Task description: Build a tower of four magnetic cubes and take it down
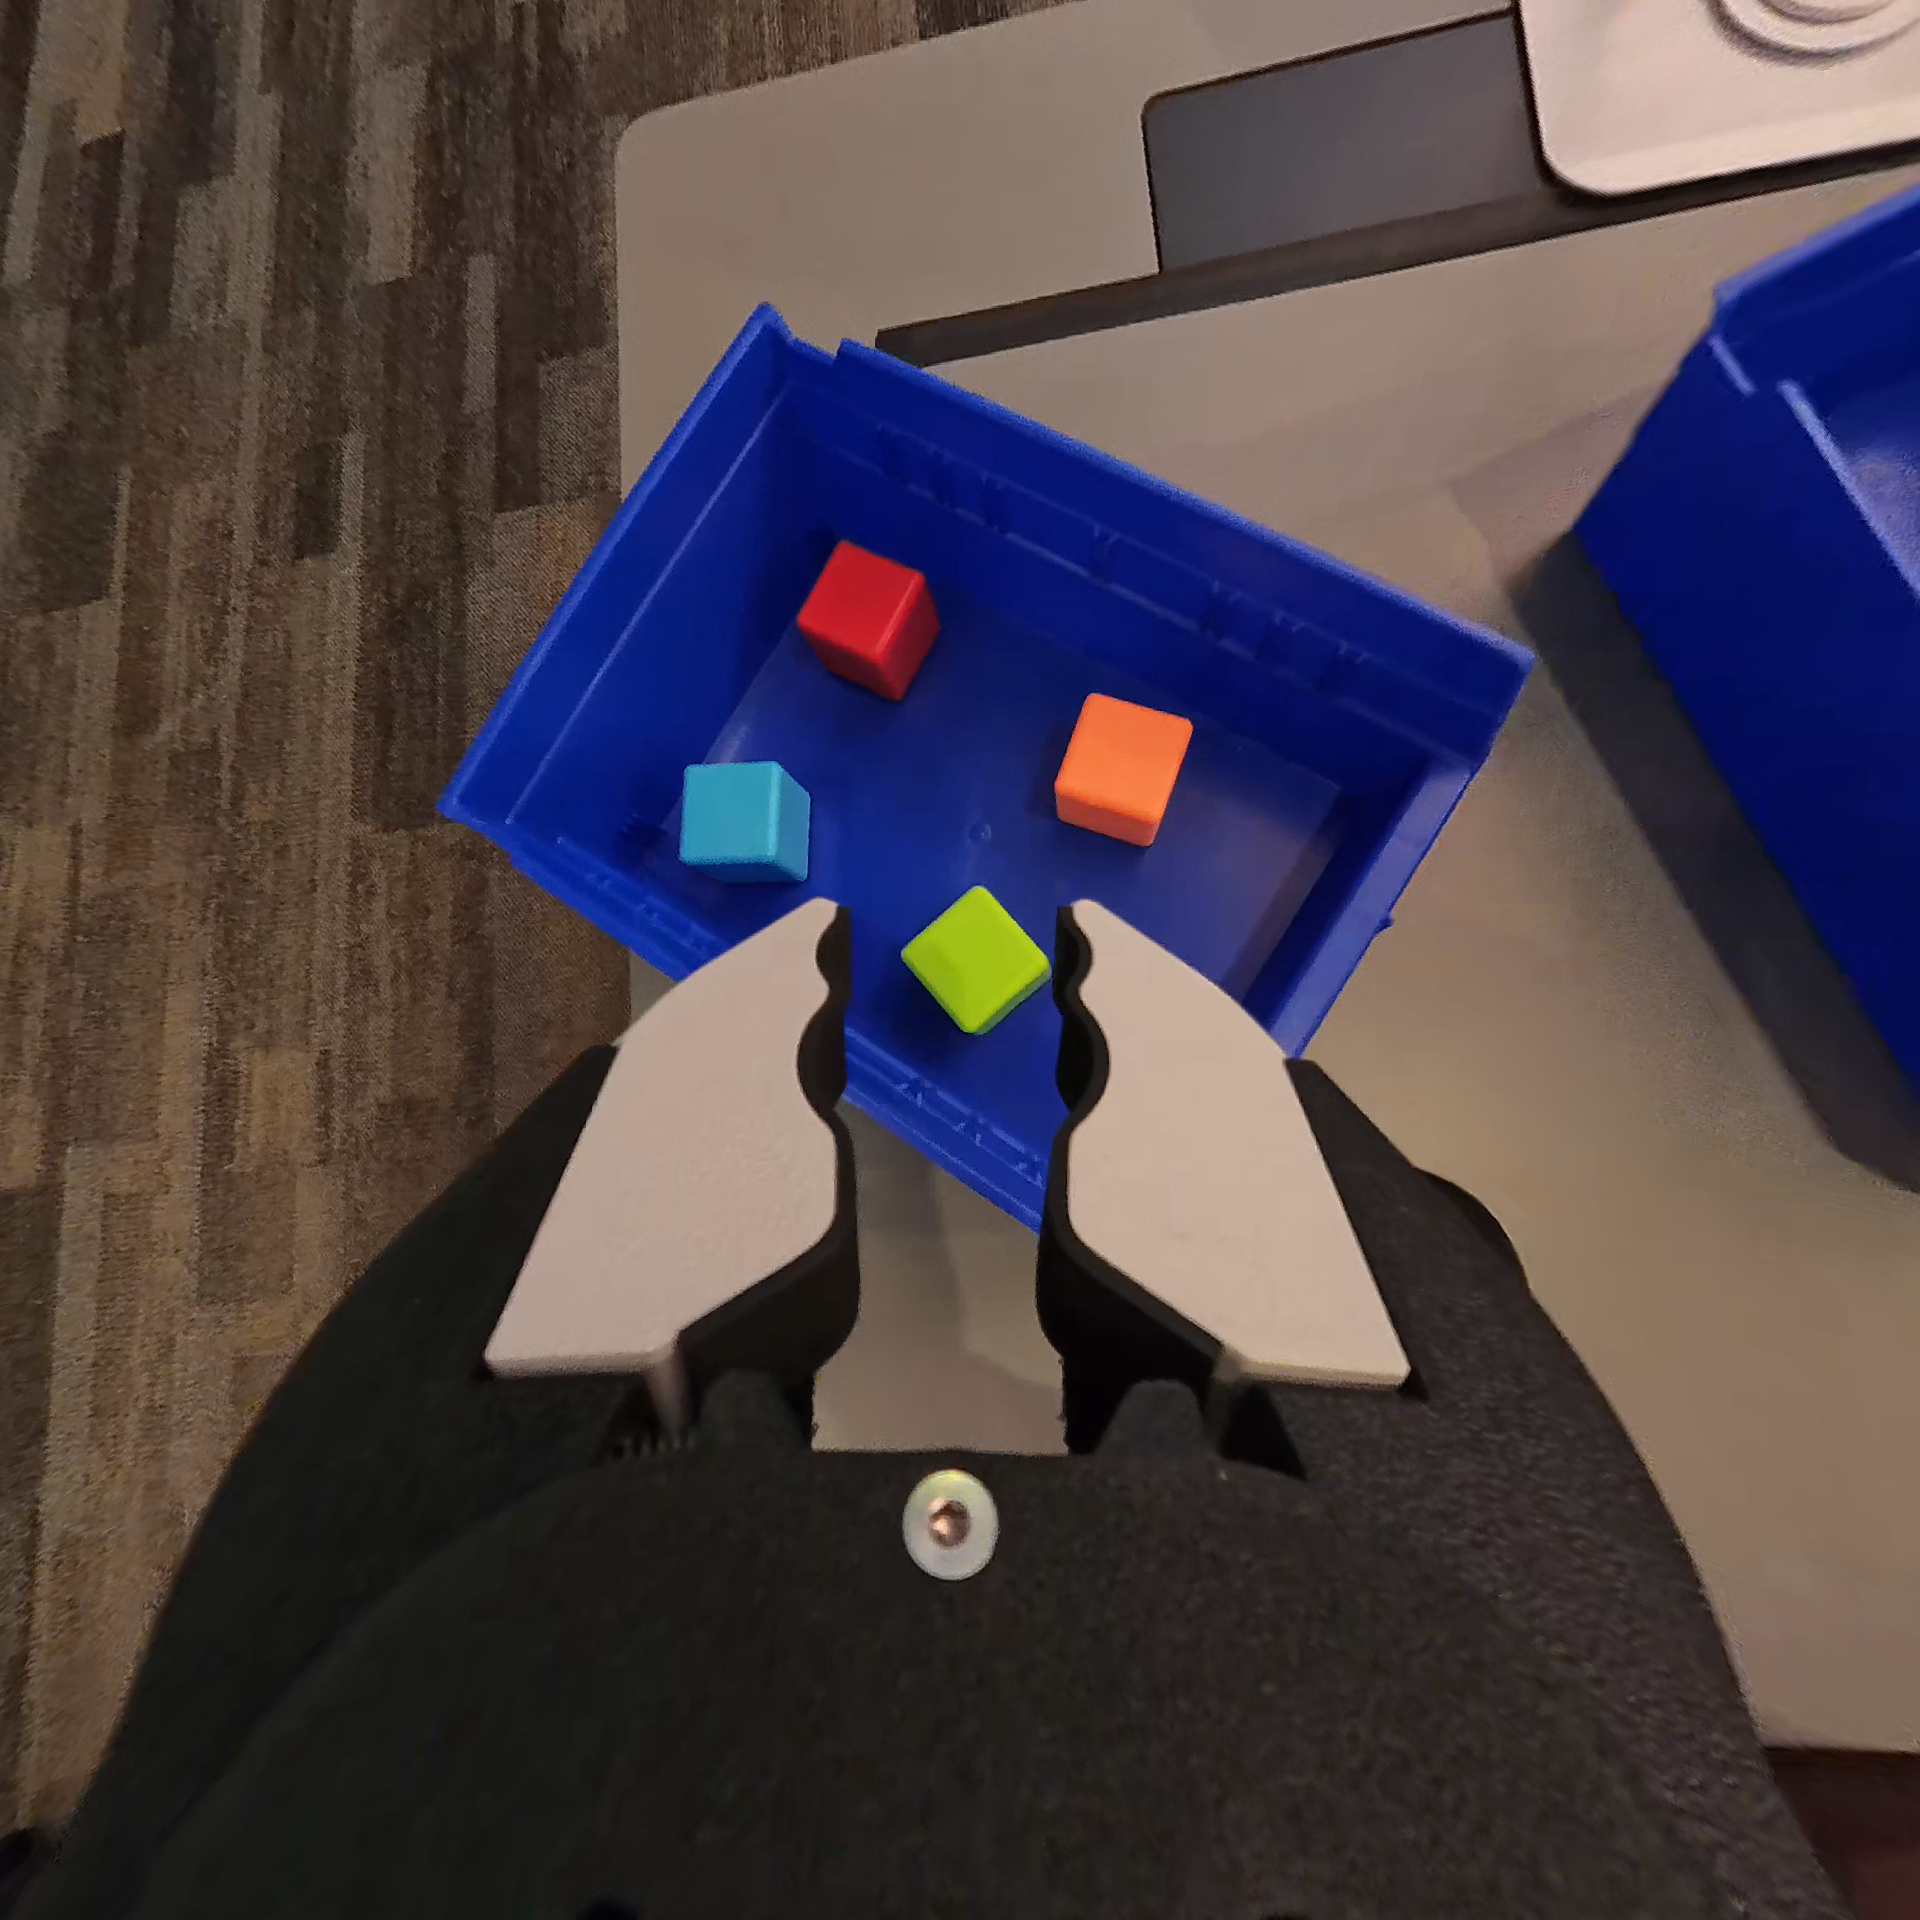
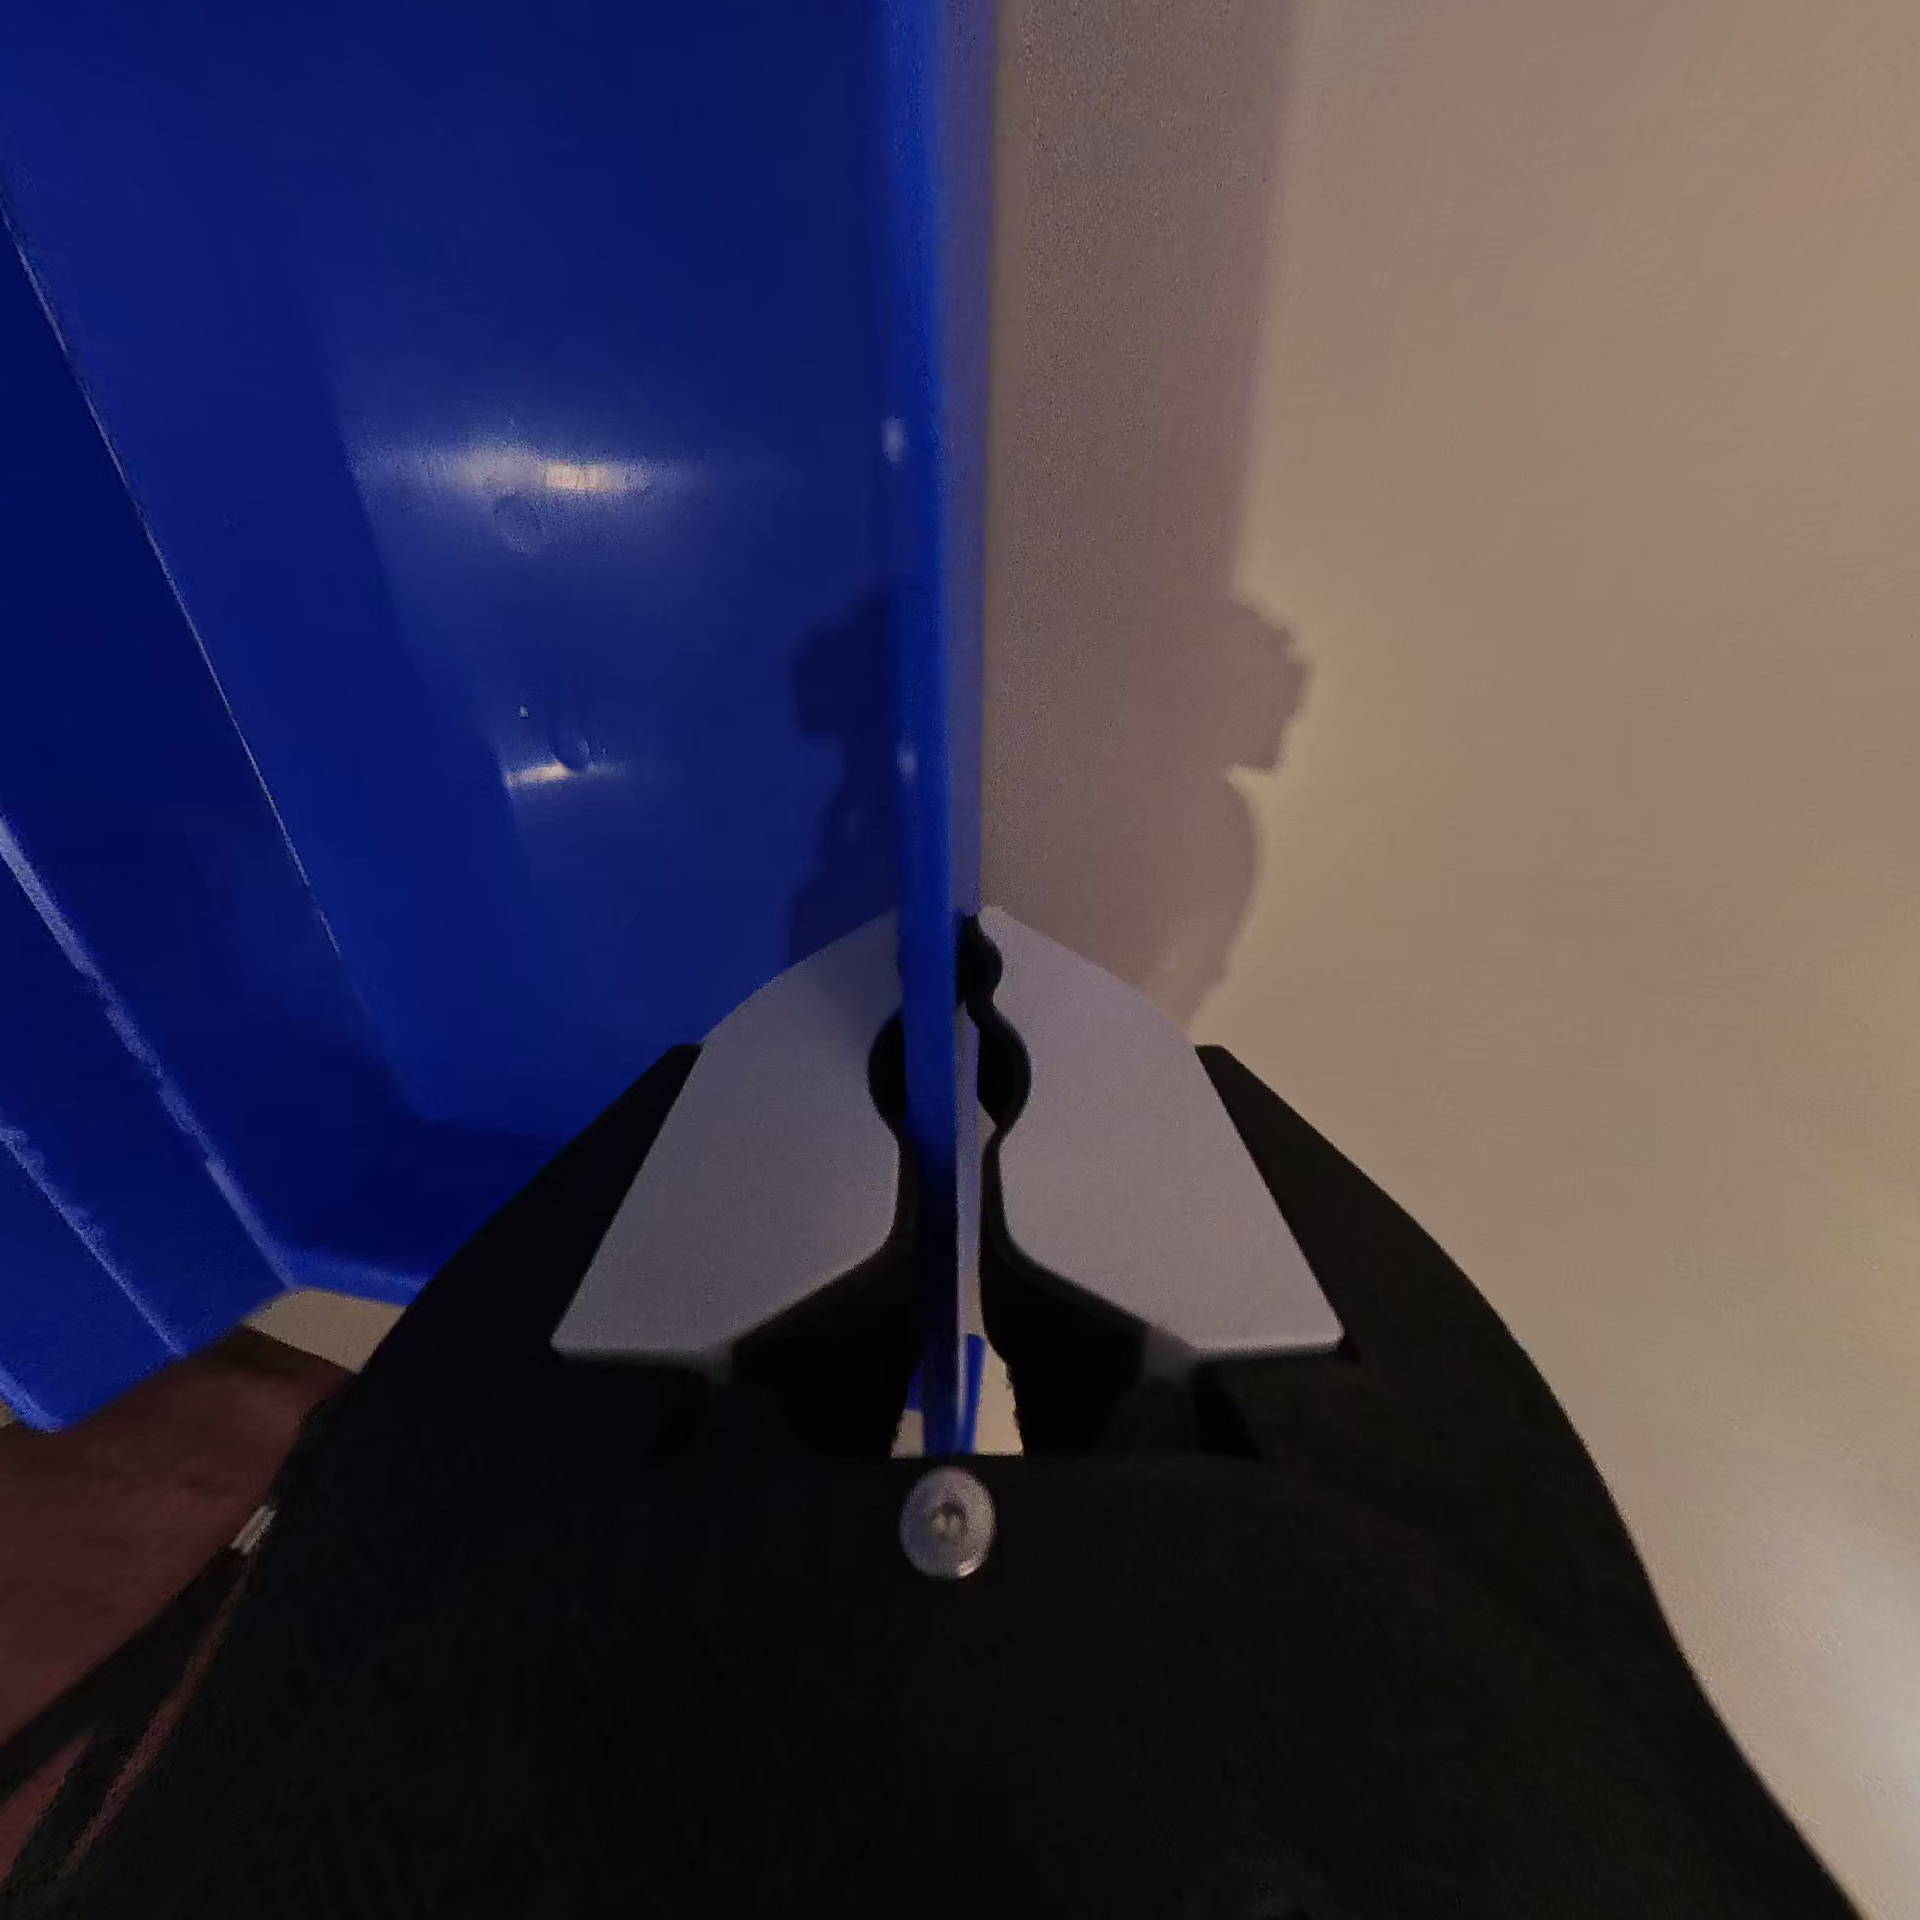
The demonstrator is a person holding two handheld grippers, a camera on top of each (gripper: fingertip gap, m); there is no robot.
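Hovering left gripper (image 1: 951, 914), jaws apart, straddling green cube (image 1: 975, 958) in bin (image 1: 665, 582).

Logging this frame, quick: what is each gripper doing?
Left gripper: open, empty, above the green cube.
Right gripper: closed on the blue bin's wall.

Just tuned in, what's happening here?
The open left gripper hovers over a blue plastic bin holding four loose cubes: red, orange, light blue and lime green, the green one nearest its fingers. The right gripper is shut on the wall of a second blue bin. No tower yet.
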